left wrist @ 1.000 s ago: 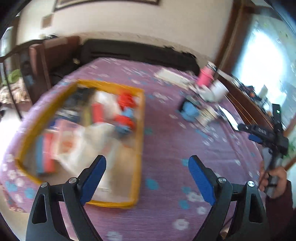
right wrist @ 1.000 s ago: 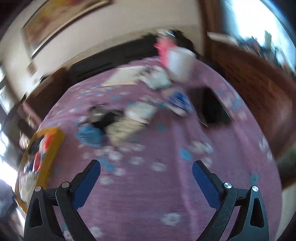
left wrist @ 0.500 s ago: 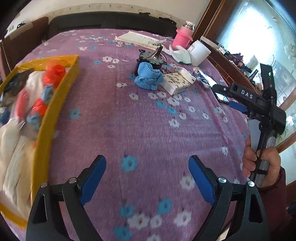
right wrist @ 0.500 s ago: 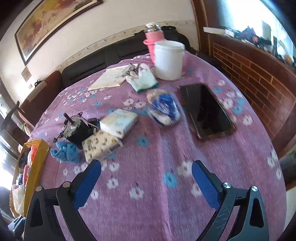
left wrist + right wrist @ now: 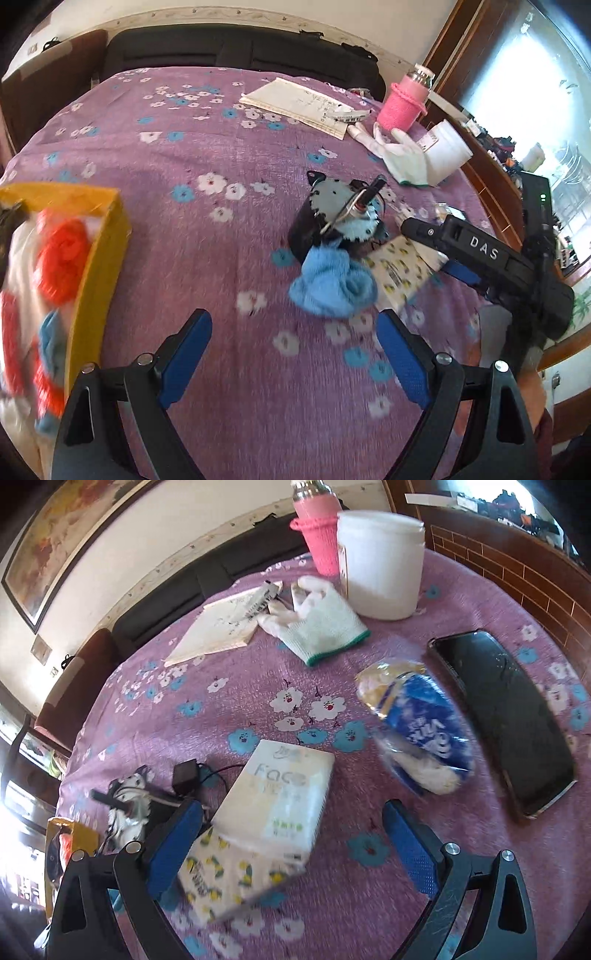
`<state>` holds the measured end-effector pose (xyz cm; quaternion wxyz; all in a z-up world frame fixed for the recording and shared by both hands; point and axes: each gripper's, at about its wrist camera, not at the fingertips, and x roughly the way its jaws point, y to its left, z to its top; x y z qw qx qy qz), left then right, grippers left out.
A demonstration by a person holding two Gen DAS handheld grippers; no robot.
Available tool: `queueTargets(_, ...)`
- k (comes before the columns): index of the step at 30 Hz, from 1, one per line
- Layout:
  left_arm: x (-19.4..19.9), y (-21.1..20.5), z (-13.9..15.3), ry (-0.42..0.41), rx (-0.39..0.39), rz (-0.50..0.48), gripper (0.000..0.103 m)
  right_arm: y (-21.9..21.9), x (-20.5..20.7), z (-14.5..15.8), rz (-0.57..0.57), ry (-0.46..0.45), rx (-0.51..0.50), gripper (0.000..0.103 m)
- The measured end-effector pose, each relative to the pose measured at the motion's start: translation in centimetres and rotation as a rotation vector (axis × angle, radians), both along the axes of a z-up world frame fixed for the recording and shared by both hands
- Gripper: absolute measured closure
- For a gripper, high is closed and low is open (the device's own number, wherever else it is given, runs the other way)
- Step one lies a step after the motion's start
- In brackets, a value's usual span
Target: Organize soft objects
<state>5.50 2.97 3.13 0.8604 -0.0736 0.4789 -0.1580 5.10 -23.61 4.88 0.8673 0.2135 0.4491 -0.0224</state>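
Up close over the purple flowered tablecloth (image 5: 207, 236), my left claw (image 5: 293, 356) hangs with its blue pads spread wide and nothing between them; just ahead lies a crumpled light-blue soft cloth (image 5: 332, 282), touching a dark small motor with a grey toothed disc (image 5: 338, 218) behind it and a yellow-patterned tissue pack (image 5: 400, 271) to its right; at the left edge of that view a yellow open tray (image 5: 98, 295) holds red and blue soft bundles, blurred; my right claw (image 5: 291, 843) is likewise spread and empty, hovering low over the table, with a white tissue pack printed "Face" (image 5: 280, 799) lying between and beyond its fingers, resting partly on top of the yellow-patterned tissue pack (image 5: 221, 878); to the right of these sits a blue-and-white plastic-wrapped roll (image 5: 417, 734), blurred, and beside it a black smartphone (image 5: 506, 727) lying flat; farther back I see a white knit glove with a green cuff (image 5: 321, 624), an open notebook (image 5: 218, 629), a white plastic jar (image 5: 380, 561) and a bottle in a pink knitted sleeve (image 5: 319, 535); from the left view my right claw's black body marked "DAS" (image 5: 484, 254) reaches in over the tissue packs.
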Motion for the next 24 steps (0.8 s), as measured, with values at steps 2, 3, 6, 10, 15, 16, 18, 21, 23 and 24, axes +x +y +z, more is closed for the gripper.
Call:
queueTargets(2,1.1,-1.0,-0.4,0.003,0.004,-0.019,0.014,0.2,0.3,-0.1,-0.001,-0.006,-0.022,0.017)
queueTargets(3,1.7,-1.7,-0.7,0.006,0.011,-0.028,0.014,0.2,0.4,0.0,0.005,-0.007,-0.029,0.037)
queueTargets(6,3.1,-3.2,-1.7,0.018,0.037,-0.035,0.014,0.1,0.6,0.1,0.034,0.005,-0.032,0.052)
queueTargets(10,3.4,-3.4,-2.4,0.015,0.028,-0.030,0.027,0.6,-0.5,0.5,0.076,0.016,-0.098,0.053)
queueTargets(15,1.4,-3.2,-1.7,0.008,0.076,-0.093,0.059,2.1,-2.7,0.6,0.183,0.036,-0.113,0.053)
queueTargets(16,0.8,-3.1,-1.7,0.006,0.084,-0.103,0.059,2.7,-3.4,0.7,0.206,0.037,-0.126,0.053)
queueTargets(18,-1.3,-2.3,-1.4,0.006,0.095,-0.132,0.059,3.7,-5.0,0.8,0.266,0.038,-0.127,0.053)
queueTargets(21,-4.9,-0.5,-1.2,0.024,0.083,-0.152,0.057,4.6,-8.1,0.6,0.352,0.043,-0.122,0.052)
queueTargets(23,-7.3,1.0,-1.1,0.043,0.061,-0.149,0.053,4.7,-10.6,0.5,0.389,0.047,-0.124,0.052)
queueTargets(24,-8.5,1.7,-1.0,0.050,0.041,-0.151,0.047,4.6,-11.5,0.4,0.398,0.050,-0.119,0.052)
